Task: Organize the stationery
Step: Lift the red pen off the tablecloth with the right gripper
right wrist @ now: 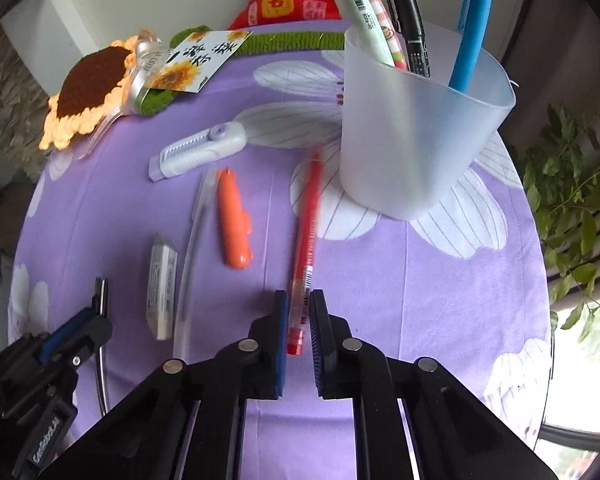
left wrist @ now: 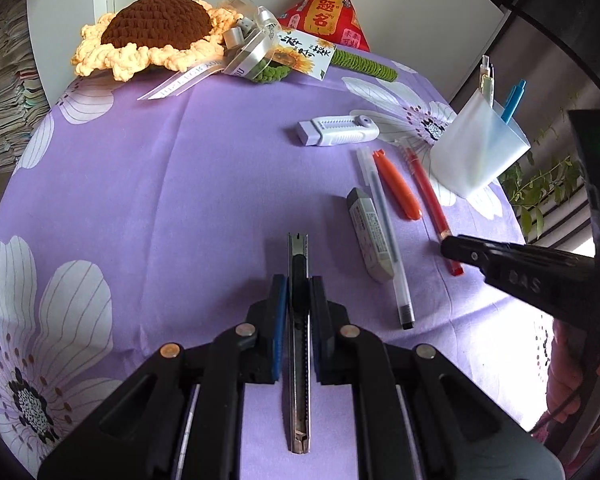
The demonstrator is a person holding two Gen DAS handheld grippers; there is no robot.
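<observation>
My left gripper (left wrist: 298, 288) is shut on a slim metal utility knife (left wrist: 299, 360) that runs lengthwise between its pads. My right gripper (right wrist: 298, 304) is shut on the lower end of a red pen (right wrist: 307, 240), whose far end points at a frosted pen cup (right wrist: 412, 136). That cup (left wrist: 476, 148) holds several pens. On the purple floral cloth (left wrist: 179, 200) lie a clear pen (left wrist: 384, 220), an orange cutter (left wrist: 398, 186), a grey-white eraser (left wrist: 370, 236) and a lilac retractable eraser (left wrist: 338, 130). The right gripper's tip (left wrist: 456, 248) shows at the right of the left wrist view.
A crochet sunflower (left wrist: 151, 36) with ribbon and a card, a green crochet stem (left wrist: 364, 64) and a red pyramid charm (left wrist: 328, 12) line the table's far edge. Green leaves (right wrist: 572, 200) hang beyond the right edge. A hand (left wrist: 572, 392) holds the right gripper.
</observation>
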